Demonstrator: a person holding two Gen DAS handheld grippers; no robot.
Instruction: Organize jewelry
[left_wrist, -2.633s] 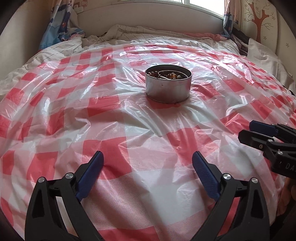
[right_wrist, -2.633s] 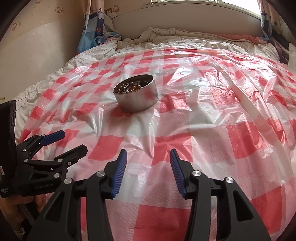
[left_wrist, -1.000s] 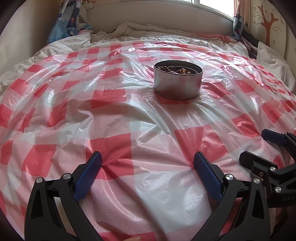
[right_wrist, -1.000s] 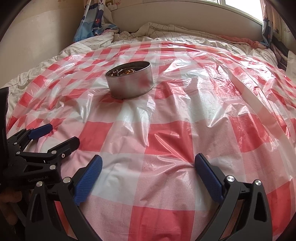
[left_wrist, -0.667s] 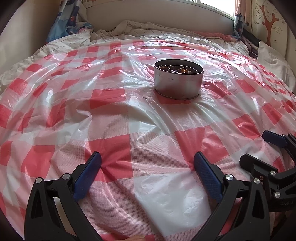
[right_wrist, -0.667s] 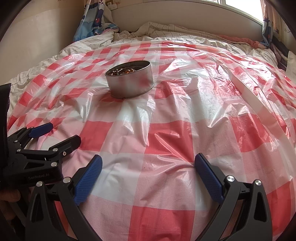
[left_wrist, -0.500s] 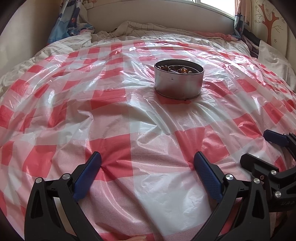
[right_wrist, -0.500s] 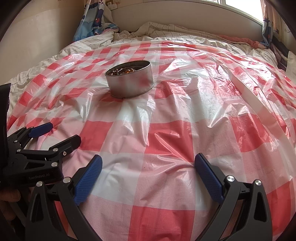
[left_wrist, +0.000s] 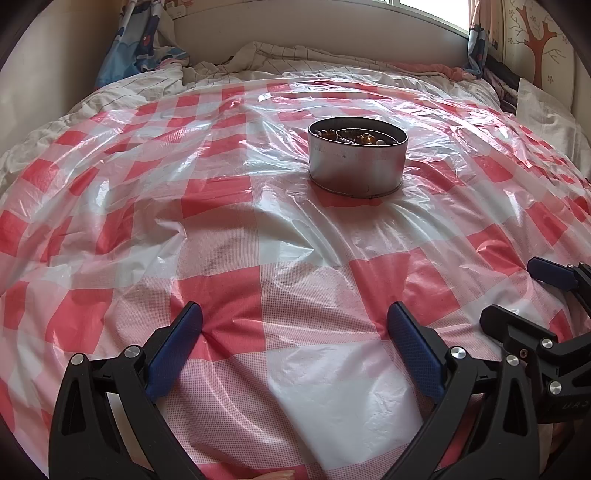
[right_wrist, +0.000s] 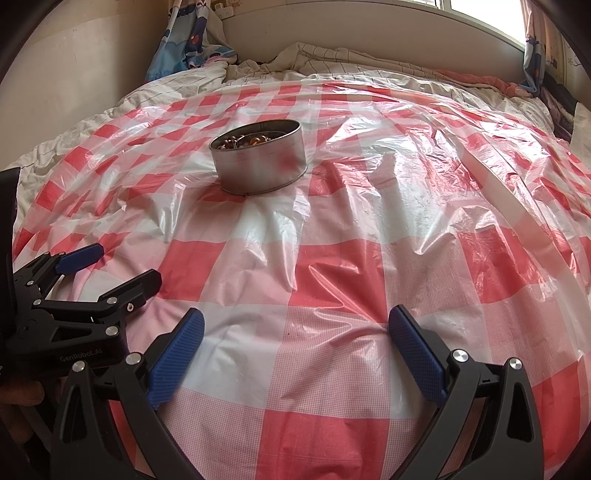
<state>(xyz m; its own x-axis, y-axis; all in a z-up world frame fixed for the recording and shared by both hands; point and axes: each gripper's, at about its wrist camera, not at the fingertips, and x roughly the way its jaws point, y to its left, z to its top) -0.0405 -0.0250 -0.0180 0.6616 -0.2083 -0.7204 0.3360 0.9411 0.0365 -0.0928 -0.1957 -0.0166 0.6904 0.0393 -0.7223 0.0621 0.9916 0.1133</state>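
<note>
- Blue-padded left gripper (left_wrist: 293, 332) hovered low over the checked plastic sheet (left_wrist: 221, 236), jaws wide, empty.
- Right gripper (right_wrist: 295, 334) sat alongside, equally spread, well short of the metal tin (right_wrist: 260, 162).

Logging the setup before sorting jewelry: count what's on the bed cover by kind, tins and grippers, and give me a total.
Round metal tin holding beads: 1
Grippers, left gripper and right gripper, both open and empty: 2
Total: 3

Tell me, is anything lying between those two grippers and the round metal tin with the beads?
Nothing visible. Between the open left gripper, the open right gripper and the tin there is only bare, wrinkled red-checked plastic sheet. The beads lie inside the tin.
</note>
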